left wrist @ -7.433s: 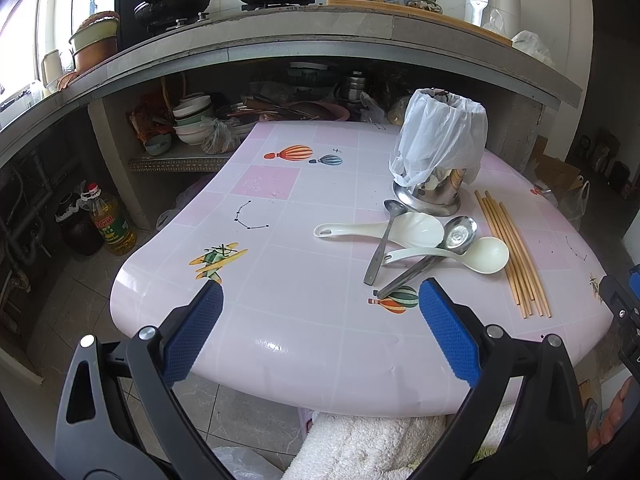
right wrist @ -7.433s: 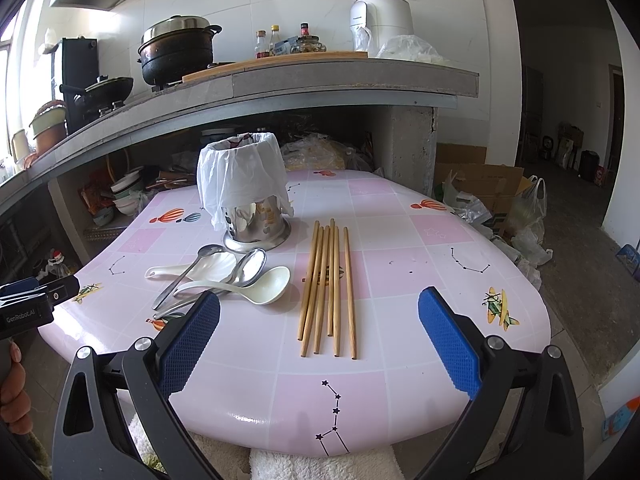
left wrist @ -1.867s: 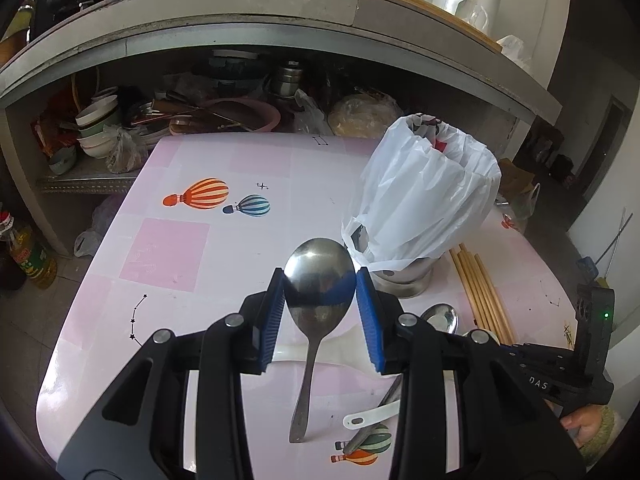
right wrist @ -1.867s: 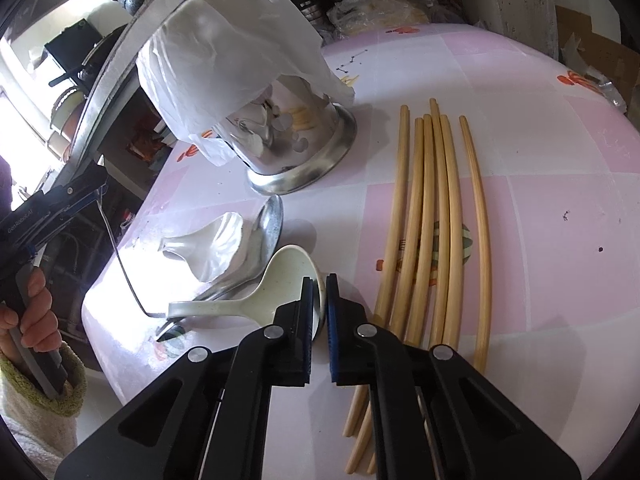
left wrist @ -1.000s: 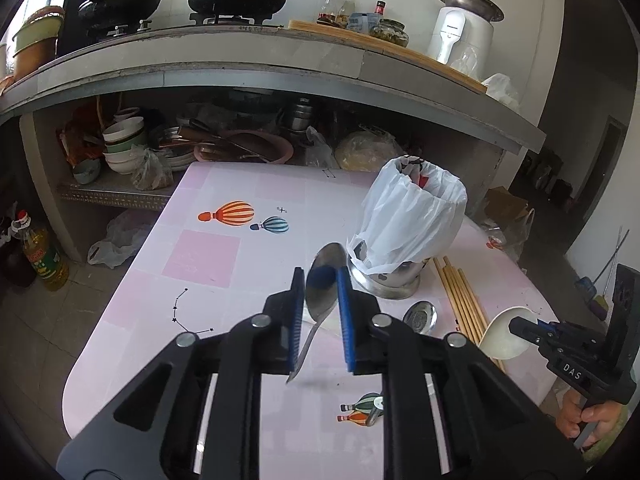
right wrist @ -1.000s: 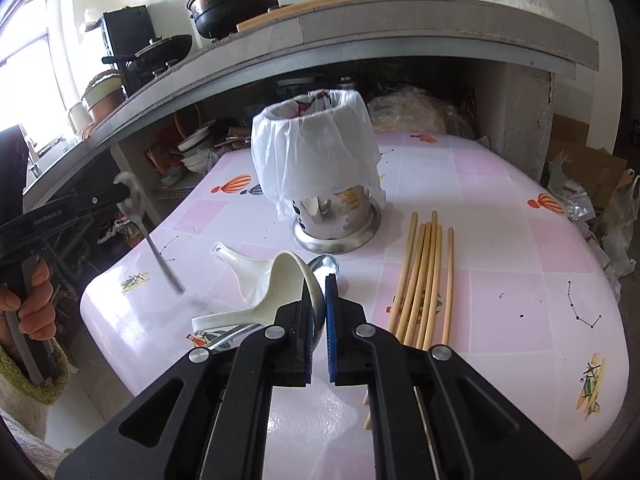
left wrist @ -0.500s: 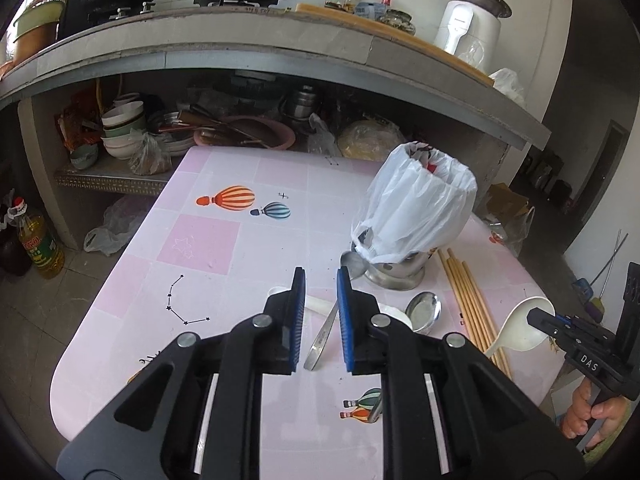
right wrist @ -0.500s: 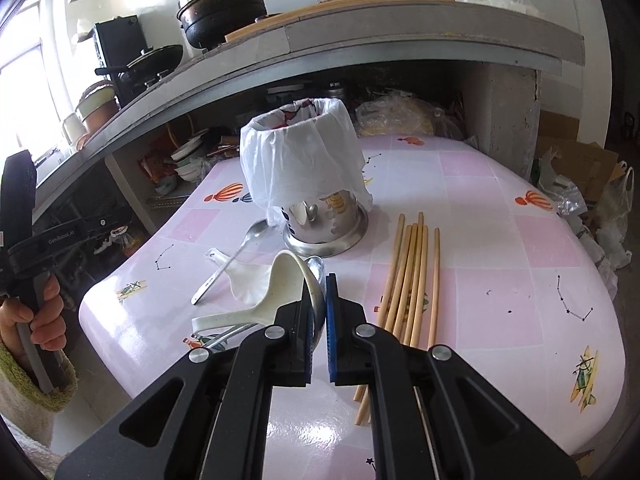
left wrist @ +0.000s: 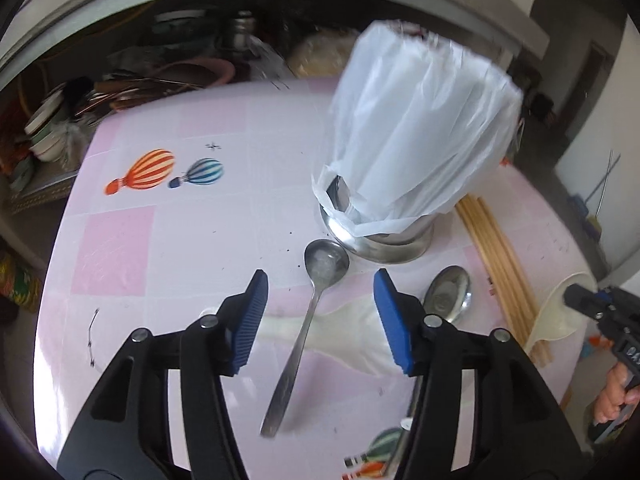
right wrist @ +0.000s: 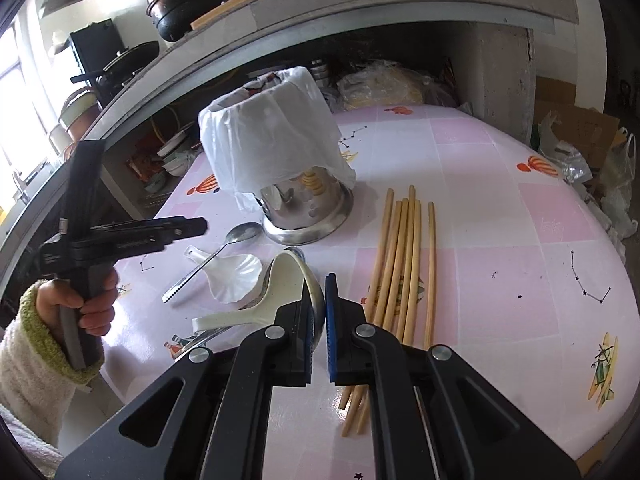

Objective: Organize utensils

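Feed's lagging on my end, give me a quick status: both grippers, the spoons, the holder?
Left gripper opening, metal spoon lying loose on table below. Right gripper shut on white ladle. Bag-lined holder upright; chopsticks beside it.

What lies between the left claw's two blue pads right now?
A metal spoon lying on the table, untouched as the left claw opens; seen in the left wrist view.

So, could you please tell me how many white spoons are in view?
2. One white spoon lies on the table under a metal spoon; the second white spoon is clamped in the right gripper. More could be hidden inside the bagged holder.
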### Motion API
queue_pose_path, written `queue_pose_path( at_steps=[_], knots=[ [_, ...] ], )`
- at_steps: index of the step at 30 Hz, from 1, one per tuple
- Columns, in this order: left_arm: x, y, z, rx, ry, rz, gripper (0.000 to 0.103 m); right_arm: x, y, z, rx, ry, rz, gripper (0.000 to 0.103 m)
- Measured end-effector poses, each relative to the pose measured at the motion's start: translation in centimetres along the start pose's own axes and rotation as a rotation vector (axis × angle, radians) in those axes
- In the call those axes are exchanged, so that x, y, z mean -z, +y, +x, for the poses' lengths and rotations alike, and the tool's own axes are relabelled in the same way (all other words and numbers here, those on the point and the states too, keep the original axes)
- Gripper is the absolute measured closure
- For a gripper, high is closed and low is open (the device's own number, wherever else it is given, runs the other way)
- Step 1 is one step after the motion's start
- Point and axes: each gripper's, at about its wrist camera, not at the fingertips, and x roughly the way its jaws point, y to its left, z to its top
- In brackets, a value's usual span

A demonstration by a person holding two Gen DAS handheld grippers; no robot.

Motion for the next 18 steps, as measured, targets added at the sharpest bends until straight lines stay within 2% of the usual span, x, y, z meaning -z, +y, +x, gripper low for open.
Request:
queue_pose_path(
  at_steps=[4,9,18],
  knots=[
    [-0.9,-0.5,3.0,-0.026,0.069,0.058,0.049,-0.2,-0.7,0.8,-0.001,0.015,0.016,0.097],
    [-1.3,-0.6,5.5,-0.039,0.146,0.085,0.049,-0.4,-1.1,1.7,-0.009,0.030,0.028,0.097],
    [-1.4,-1.5,7.2,-0.089,0.166,0.110,0.052,-0.5,-1.5,2.4,-0.025,0.040,0.037,0.097]
  ],
)
